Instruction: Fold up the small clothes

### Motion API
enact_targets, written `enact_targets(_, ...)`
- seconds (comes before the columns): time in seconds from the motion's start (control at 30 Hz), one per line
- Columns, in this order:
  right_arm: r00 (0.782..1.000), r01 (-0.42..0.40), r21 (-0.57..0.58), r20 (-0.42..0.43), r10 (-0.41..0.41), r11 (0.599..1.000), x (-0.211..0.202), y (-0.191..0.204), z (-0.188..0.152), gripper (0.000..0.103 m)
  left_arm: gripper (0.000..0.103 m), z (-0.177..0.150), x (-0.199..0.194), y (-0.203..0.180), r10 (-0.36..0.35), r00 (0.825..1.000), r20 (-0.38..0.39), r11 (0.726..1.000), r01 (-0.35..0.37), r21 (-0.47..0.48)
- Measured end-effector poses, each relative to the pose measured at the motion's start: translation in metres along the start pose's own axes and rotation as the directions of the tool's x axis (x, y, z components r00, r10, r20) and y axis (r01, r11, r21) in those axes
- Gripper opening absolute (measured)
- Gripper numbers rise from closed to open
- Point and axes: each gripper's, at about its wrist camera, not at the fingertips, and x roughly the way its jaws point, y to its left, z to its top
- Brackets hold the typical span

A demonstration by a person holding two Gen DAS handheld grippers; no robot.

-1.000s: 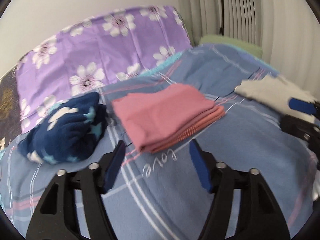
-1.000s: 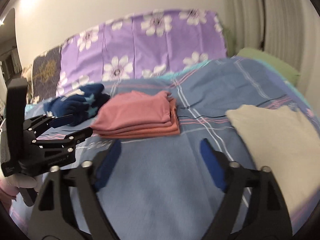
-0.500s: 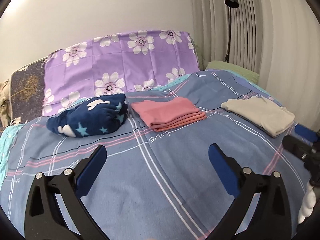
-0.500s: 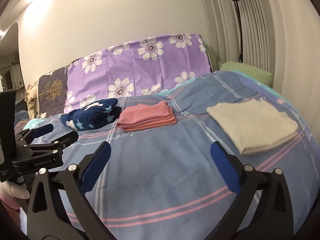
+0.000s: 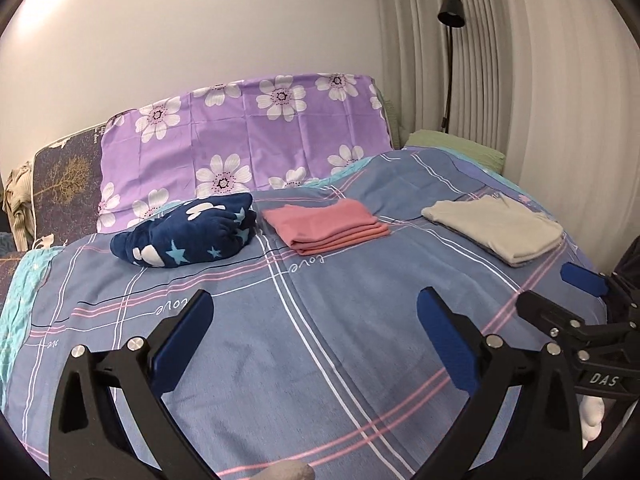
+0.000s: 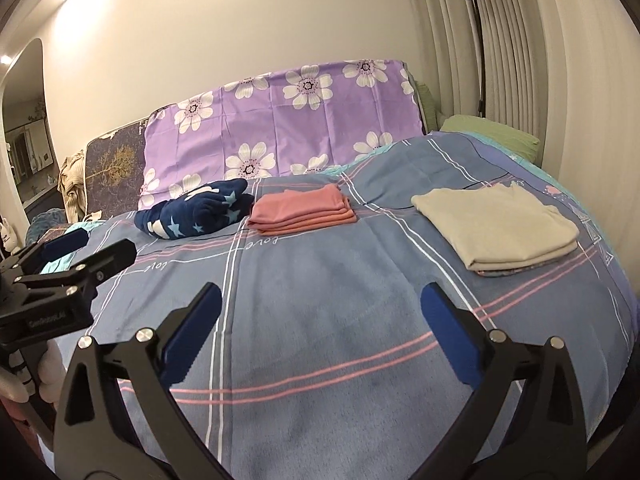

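Jaws spread wide on my left gripper (image 5: 314, 336), nothing between them, and it hangs above bare duvet (image 5: 320, 360) near the bed's front edge. My right gripper (image 6: 320, 328) is just as wide apart and empty, over the same bare stretch.

Farther up the bed lie the clothes: a pink stack (image 5: 326, 227) in the middle, folded flat; a beige stack (image 6: 498, 226) off to the right, also folded; and a navy starred piece (image 5: 188, 236) to the left, bunched rather than squared, just beside the pink stack.

I judge the navy piece to be the one left to fold. It looks thick and plush, so a pinch may take several layers at once and drag the whole lump. Pulling it sideways could scuff the pink stack's edge and undo those folds. Reaching in low, I could also snag the duvet itself.
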Motion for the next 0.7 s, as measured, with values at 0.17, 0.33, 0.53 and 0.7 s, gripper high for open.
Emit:
enact_targets(0.17,1.0,-0.002,-0.01,-0.008,0.002,1.0,-0.003,0.001,-0.003,0.101,0.102,-0.002,-0.005,-0.009,0.005,1.0,-0.008,1.0,-0.005,0.013)
enact_targets(0.33,1.0,-0.002,-0.007,-0.009,0.002,1.0,-0.005,0.001,-0.004,0.101,0.102,-0.003,-0.008,-0.012,-0.016,1.0,-0.018,1.0,0.016,0.012)
enact_targets(0.53,1.0,0.001,-0.01,-0.002,-0.001,1.0,-0.009,0.001,-0.005,0.101,0.102,-0.006,-0.01,-0.012,-0.021,1.0,-0.018,1.0,0.022,0.004)
enact_targets(0.7,1.0,0.006,-0.011,0.003,-0.006,1.0,-0.01,0.004,-0.005,0.101,0.102,-0.004,-0.01,-0.011,-0.016,1.0,-0.021,1.0,0.016,0.0)
